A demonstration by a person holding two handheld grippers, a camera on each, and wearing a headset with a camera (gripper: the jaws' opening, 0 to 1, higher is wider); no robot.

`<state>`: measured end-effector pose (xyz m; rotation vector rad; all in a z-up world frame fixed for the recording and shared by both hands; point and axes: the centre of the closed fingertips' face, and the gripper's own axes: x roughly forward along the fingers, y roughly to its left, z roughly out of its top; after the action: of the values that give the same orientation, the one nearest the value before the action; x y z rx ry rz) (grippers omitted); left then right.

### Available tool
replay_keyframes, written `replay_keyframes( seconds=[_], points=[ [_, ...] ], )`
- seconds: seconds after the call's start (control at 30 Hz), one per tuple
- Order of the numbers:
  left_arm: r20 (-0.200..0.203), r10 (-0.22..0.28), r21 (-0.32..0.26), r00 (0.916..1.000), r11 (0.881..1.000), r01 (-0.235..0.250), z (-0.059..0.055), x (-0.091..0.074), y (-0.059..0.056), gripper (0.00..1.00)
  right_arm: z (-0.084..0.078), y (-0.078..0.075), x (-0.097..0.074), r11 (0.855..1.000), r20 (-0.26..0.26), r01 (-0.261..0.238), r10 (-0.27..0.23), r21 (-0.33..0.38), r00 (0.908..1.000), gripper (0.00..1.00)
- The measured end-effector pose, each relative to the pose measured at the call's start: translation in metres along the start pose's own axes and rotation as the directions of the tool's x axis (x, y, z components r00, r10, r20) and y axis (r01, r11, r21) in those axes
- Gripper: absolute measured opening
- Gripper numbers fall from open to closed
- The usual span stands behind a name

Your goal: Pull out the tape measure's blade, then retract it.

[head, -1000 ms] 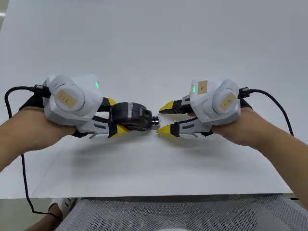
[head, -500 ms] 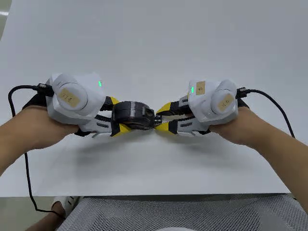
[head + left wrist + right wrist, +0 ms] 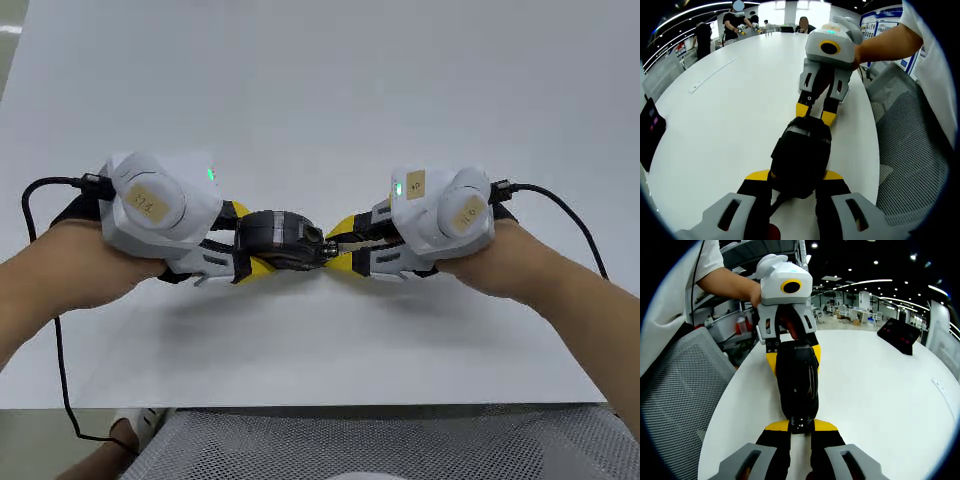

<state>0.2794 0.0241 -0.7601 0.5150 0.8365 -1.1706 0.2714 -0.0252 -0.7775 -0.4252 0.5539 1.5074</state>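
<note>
A broad white matte tabletop (image 3: 320,90) spreads wide; a grey mesh chair seat (image 3: 380,445) sits at its near edge; a flat black dark-screened slab (image 3: 901,335) lies well off on it; standing people (image 3: 735,20) gather beyond.

Items on hand were: tape measure (image 3: 280,240), one; grippers, two (left gripper (image 3: 245,240), right gripper (image 3: 336,245)); desk (image 3: 320,100), one; mesh chair (image 3: 380,445), one.

Bare white table (image 3: 320,90) is stretching wide ahead, giving free passage. The tape measure (image 3: 278,240) is filling the gap between the left gripper (image 3: 242,241) and right gripper (image 3: 339,245), and a mesh chair (image 3: 350,445) is bordering the near edge
</note>
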Motion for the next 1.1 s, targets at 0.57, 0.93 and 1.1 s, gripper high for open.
replay_keyframes(
  seconds=[0.57, 0.93, 1.1],
  points=[
    [0.005, 0.007, 0.021, 1.0, 1.0, -0.007, -0.001, 0.0, 0.0, 0.27, -0.002, 0.0, -0.004, 1.0, -0.013, 0.002, -0.002, -0.018, 0.9999, 0.1],
    [-0.017, 0.004, 0.048, 0.9999, 0.999, -0.003, -0.002, 0.001, 0.0, 0.27, -0.011, 0.001, -0.014, 1.0, -0.029, 0.004, -0.004, -0.018, 0.9996, 0.1],
    [-0.023, 0.004, 0.052, 0.9997, 0.999, -0.002, -0.002, 0.001, 0.0, 0.27, -0.016, 0.001, -0.021, 1.0, -0.038, 0.008, -0.009, -0.019, 0.9992, 0.1]
  ],
)
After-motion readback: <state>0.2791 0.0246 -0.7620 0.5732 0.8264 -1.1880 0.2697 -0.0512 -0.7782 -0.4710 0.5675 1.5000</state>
